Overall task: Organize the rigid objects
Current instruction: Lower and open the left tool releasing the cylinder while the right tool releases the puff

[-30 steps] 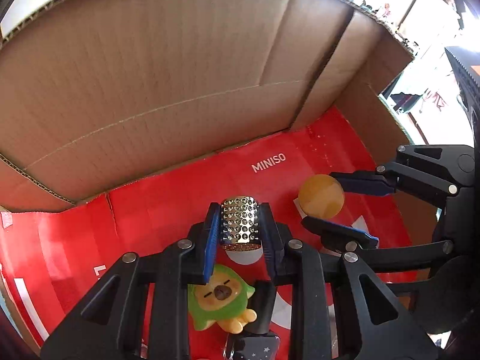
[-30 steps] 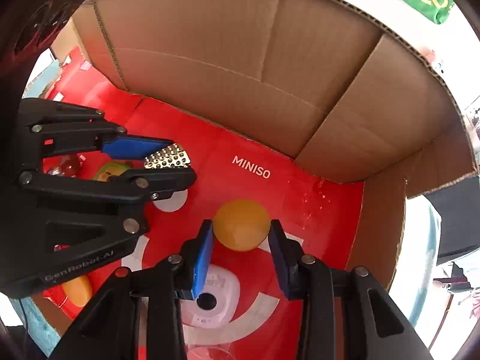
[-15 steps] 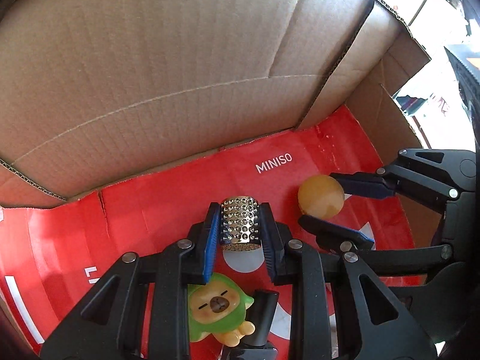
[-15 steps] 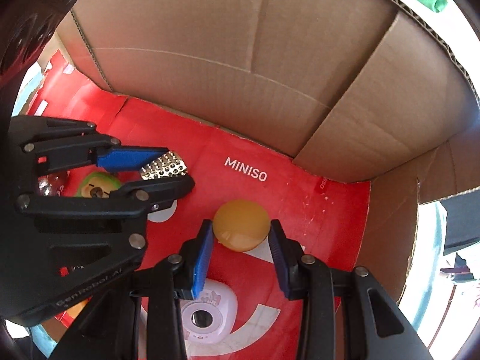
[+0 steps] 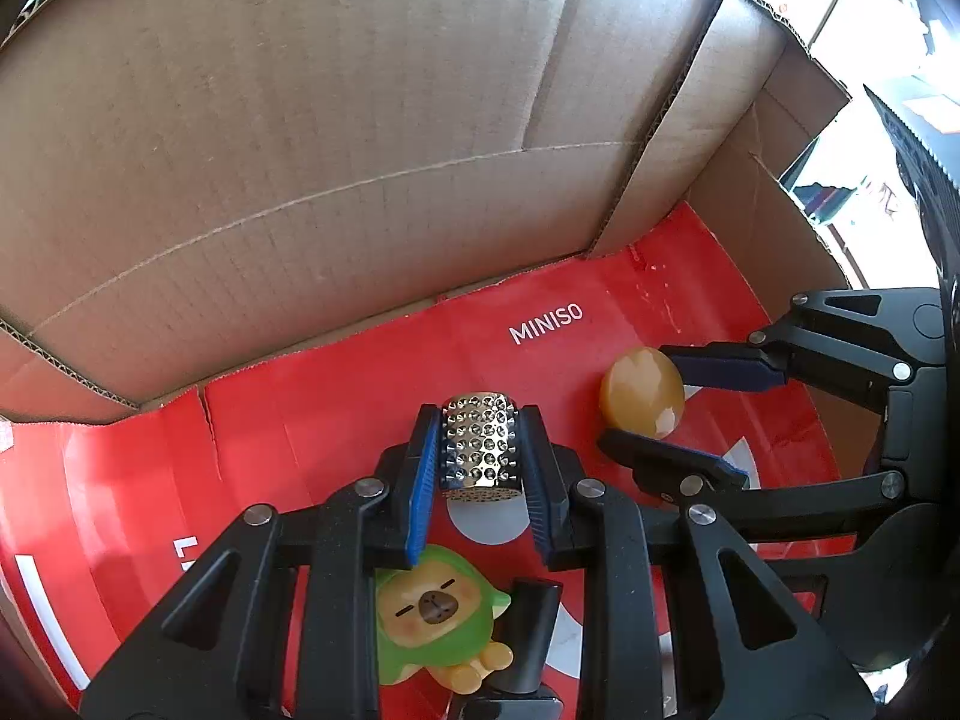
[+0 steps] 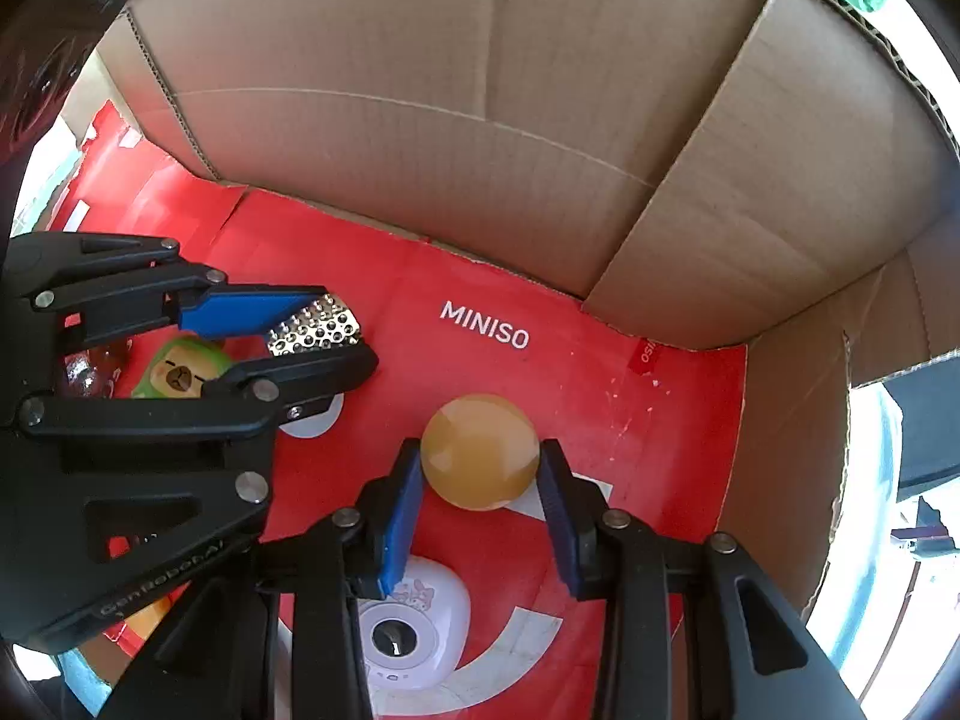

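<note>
Both grippers hang inside a cardboard box (image 5: 360,138) with a red MINISO floor (image 5: 336,384). My left gripper (image 5: 480,450) is shut on a studded silver cylinder (image 5: 479,445), held upright between its blue pads; the cylinder (image 6: 315,327) also shows at the left of the right wrist view. My right gripper (image 6: 480,480) is shut on an amber ball (image 6: 479,450), held a little above the floor. In the left wrist view the ball (image 5: 642,391) sits between the right gripper's pads at the right.
A green-hooded toy figure (image 5: 438,615) lies on the floor under the left gripper. A white toy camera (image 6: 414,630) lies under the right gripper. Brown box walls (image 6: 480,120) rise close ahead and to the right. An orange object (image 6: 144,618) shows at lower left.
Both grippers have drifted slightly toward the back wall with their loads; the toy figure and the white camera slid lower in the views. Neither grip has altered.
</note>
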